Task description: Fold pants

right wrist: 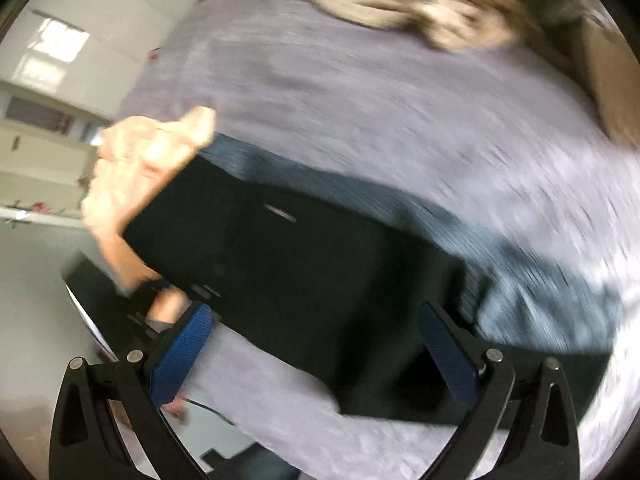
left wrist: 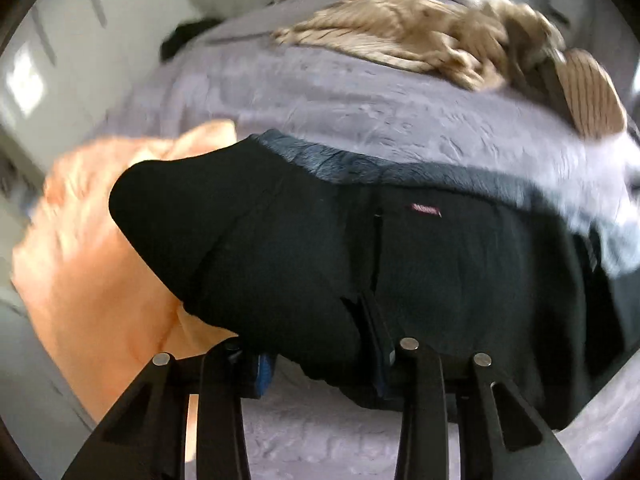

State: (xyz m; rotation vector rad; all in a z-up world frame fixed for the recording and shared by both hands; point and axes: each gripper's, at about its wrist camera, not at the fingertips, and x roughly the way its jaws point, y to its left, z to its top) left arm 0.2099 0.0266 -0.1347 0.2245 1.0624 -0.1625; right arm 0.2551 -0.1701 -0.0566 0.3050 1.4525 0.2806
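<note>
gripping black pants [left wrist: 320,248] in the left tool [left wrist: 324,356] – right tool [right wrist: 320,344] wide, on lilac bedspread [left wrist: 360,92]

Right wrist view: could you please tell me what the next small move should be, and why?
Probably close the right claw on the near edge of the black fabric pants. Its blue pads stand wide apart with that edge lying between them on the lilac bedspread, while the left claw has pants fabric between its own fingers.
</note>
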